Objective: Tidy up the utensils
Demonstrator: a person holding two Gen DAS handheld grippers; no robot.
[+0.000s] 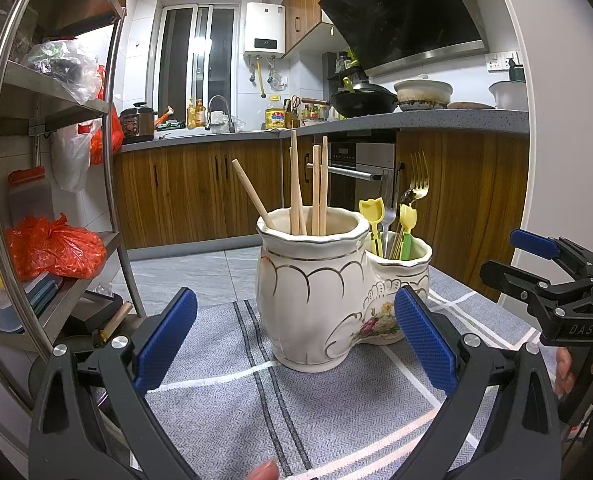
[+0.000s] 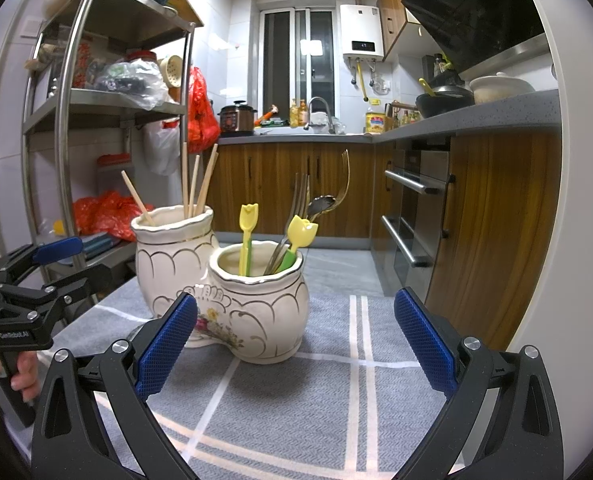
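A cream ceramic double holder stands on the grey cloth. Its tall pot (image 1: 312,296) (image 2: 172,256) holds several wooden chopsticks (image 1: 316,188) (image 2: 194,184). Its short pot (image 1: 404,268) (image 2: 260,304) holds metal forks (image 1: 416,184) (image 2: 296,216), a spoon and yellow tulip-topped picks (image 1: 372,216) (image 2: 302,232). My left gripper (image 1: 296,340) is open and empty, just in front of the tall pot. My right gripper (image 2: 296,340) is open and empty, in front of the short pot. Each gripper also shows in the other's view, the right one (image 1: 536,264) and the left one (image 2: 52,260).
The grey cloth with white stripes (image 1: 224,392) (image 2: 336,380) covers the table. A steel rack (image 1: 56,120) (image 2: 68,120) with red bags stands to the left. Wooden cabinets, an oven (image 2: 416,216) and a counter with pots lie behind and to the right.
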